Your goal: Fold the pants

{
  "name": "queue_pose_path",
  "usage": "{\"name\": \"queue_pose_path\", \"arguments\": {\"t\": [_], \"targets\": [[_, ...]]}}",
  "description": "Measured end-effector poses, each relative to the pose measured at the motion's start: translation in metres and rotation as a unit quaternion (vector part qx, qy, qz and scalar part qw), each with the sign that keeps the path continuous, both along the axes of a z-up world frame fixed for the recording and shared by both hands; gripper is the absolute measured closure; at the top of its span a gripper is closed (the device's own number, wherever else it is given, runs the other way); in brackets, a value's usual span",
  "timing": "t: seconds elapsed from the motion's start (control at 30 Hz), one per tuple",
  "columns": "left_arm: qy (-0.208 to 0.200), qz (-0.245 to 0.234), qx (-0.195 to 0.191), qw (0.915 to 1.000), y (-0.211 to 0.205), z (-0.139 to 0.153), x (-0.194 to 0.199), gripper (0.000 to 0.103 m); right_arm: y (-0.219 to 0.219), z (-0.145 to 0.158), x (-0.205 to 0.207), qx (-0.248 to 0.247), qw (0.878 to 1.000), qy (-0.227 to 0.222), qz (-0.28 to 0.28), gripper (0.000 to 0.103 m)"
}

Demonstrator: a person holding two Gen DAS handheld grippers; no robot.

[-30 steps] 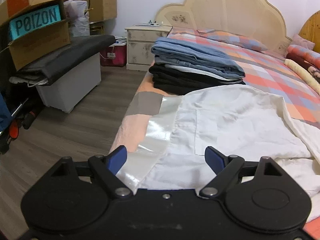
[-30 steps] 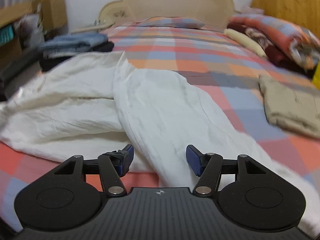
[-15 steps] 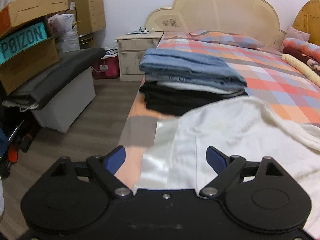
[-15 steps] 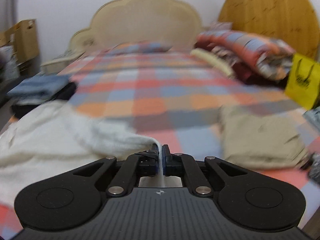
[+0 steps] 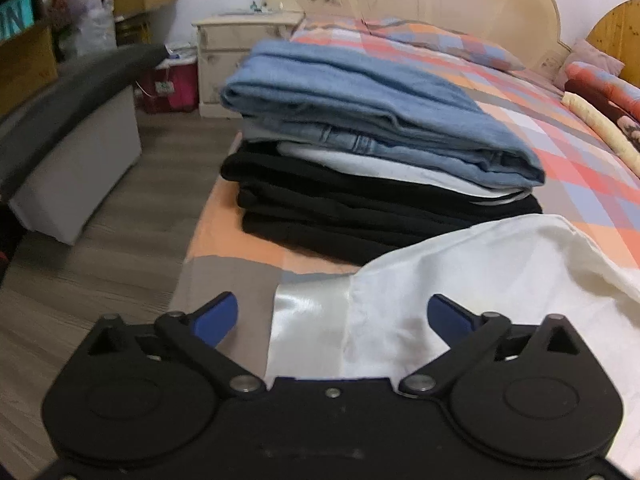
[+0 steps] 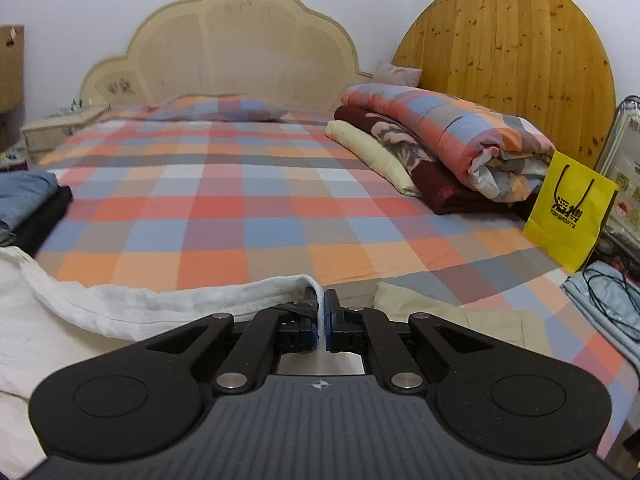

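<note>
White pants (image 5: 500, 280) lie spread on the checked bed, with a shiny white waistband lining (image 5: 308, 320) at the near edge. My left gripper (image 5: 332, 316) is open and hovers over that waistband end, jaws wide on either side of it. My right gripper (image 6: 320, 320) is shut on a fold of the white pants (image 6: 160, 308), holding the cloth lifted in a ridge that runs off to the left.
A stack of folded jeans and black clothes (image 5: 372, 152) sits on the bed just beyond the left gripper. Folded beige pants (image 6: 460, 320) lie right of the right gripper. Rolled quilts (image 6: 440, 148), a yellow bag (image 6: 568, 216) and a nightstand (image 5: 244, 52) surround the bed.
My right gripper closed on a fold of the white pants and lifted it up and rightward. My left gripper moved forward towards the stack, staying open over the waistband.
</note>
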State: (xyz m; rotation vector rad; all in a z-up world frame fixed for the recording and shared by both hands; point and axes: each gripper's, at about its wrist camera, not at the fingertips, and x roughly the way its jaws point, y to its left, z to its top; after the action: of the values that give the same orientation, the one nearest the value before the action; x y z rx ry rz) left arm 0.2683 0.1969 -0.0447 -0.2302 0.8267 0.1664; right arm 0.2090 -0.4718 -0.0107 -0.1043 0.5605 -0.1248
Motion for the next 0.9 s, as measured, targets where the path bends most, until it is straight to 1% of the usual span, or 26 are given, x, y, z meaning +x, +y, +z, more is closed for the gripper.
{"name": "queue_pose_path", "arguments": {"t": [0.07, 0.1, 0.13, 0.17, 0.2, 0.23, 0.27, 0.33, 0.37, 0.43, 0.47, 0.5, 0.57, 0.63, 0.67, 0.7, 0.73, 0.77, 0.8, 0.83, 0.87, 0.9], "targets": [[0.020, -0.005, -0.022, 0.9995, 0.003, -0.011, 0.014, 0.000, 0.001, -0.002, 0.009, -0.007, 1.000, 0.004, -0.003, 0.099], [0.027, 0.000, -0.035, 0.9990, 0.005, -0.017, 0.018, 0.001, 0.001, -0.003, 0.014, -0.009, 1.000, 0.005, -0.004, 0.099], [0.026, 0.003, -0.047, 0.9986, 0.006, -0.022, 0.018, 0.016, 0.001, -0.004, 0.018, -0.011, 1.000, 0.007, -0.007, 0.099], [0.024, 0.003, -0.055, 0.9982, 0.006, -0.026, 0.017, 0.055, 0.002, -0.005, 0.021, -0.012, 1.000, 0.008, -0.008, 0.099], [0.026, -0.001, -0.061, 0.9978, 0.006, -0.030, 0.015, 0.062, 0.002, -0.005, 0.025, -0.013, 1.000, 0.010, -0.008, 0.099], [0.019, -0.004, -0.061, 0.9979, 0.003, -0.031, 0.013, 0.076, 0.002, -0.006, 0.028, -0.014, 1.000, 0.012, -0.008, 0.099], [0.010, -0.014, -0.060, 0.9981, 0.000, -0.029, 0.008, 0.085, 0.002, -0.005, 0.030, -0.016, 1.000, 0.014, -0.008, 0.099], [-0.011, -0.018, -0.040, 0.9990, -0.007, -0.016, 0.000, 0.088, 0.000, -0.001, 0.032, -0.022, 1.000, 0.015, -0.003, 0.099], [-0.029, -0.015, -0.038, 0.9988, -0.006, -0.006, -0.006, 0.089, -0.001, 0.002, 0.032, -0.026, 1.000, 0.015, -0.001, 0.099], [-0.079, 0.006, -0.053, 0.9954, 0.007, 0.018, -0.020, 0.089, -0.006, 0.011, 0.035, -0.033, 0.999, 0.013, 0.005, 0.099], [-0.102, 0.020, -0.053, 0.9932, 0.013, 0.028, -0.023, 0.090, -0.008, 0.014, 0.039, -0.037, 0.999, 0.013, 0.008, 0.099], [-0.120, 0.039, -0.045, 0.9910, 0.021, 0.037, -0.027, 0.090, -0.009, 0.017, 0.047, -0.041, 0.999, 0.016, 0.011, 0.099], [-0.135, 0.076, -0.026, 0.9876, 0.035, 0.043, -0.029, 0.089, -0.006, 0.019, 0.074, -0.046, 0.999, 0.022, 0.015, 0.099], [-0.131, 0.103, -0.036, 0.9854, 0.046, 0.038, -0.024, 0.089, 0.001, 0.015, 0.105, -0.028, 0.999, 0.022, 0.024, 0.099], [-0.123, 0.114, -0.026, 0.9855, 0.047, 0.031, -0.017, 0.089, 0.008, 0.010, 0.123, -0.030, 0.999, 0.016, 0.028, 0.097], [-0.114, 0.122, -0.009, 0.9859, 0.046, 0.024, -0.010, 0.088, 0.015, 0.003, 0.137, -0.041, 0.999, 0.006, 0.026, 0.091], [-0.094, 0.128, 0.015, 0.9872, 0.043, 0.012, -0.001, 0.083, 0.022, -0.006, 0.153, -0.056, 0.998, -0.008, 0.018, 0.084], [-0.065, 0.130, 0.035, 0.9888, 0.041, 0.000, 0.008, 0.067, 0.025, -0.016, 0.168, -0.062, 0.998, -0.015, -0.012, 0.060], [-0.033, 0.135, 0.056, 0.9887, 0.039, -0.011, 0.017, 0.059, 0.024, -0.025, 0.180, -0.053, 0.997, -0.011, -0.058, 0.037], [-0.019, 0.141, 0.075, 0.9870, 0.038, -0.018, 0.020, 0.055, 0.020, -0.030, 0.184, -0.032, 0.996, -0.012, -0.080, 0.035], [-0.023, 0.138, 0.086, 0.9864, 0.037, -0.021, 0.017, 0.053, 0.014, -0.032, 0.182, -0.004, 0.996, -0.017, -0.083, 0.034], [-0.035, 0.129, 0.087, 0.9872, 0.037, -0.020, 0.012, 0.051, 0.006, -0.034, 0.179, 0.019, 0.997, -0.020, -0.076, 0.032]]}}
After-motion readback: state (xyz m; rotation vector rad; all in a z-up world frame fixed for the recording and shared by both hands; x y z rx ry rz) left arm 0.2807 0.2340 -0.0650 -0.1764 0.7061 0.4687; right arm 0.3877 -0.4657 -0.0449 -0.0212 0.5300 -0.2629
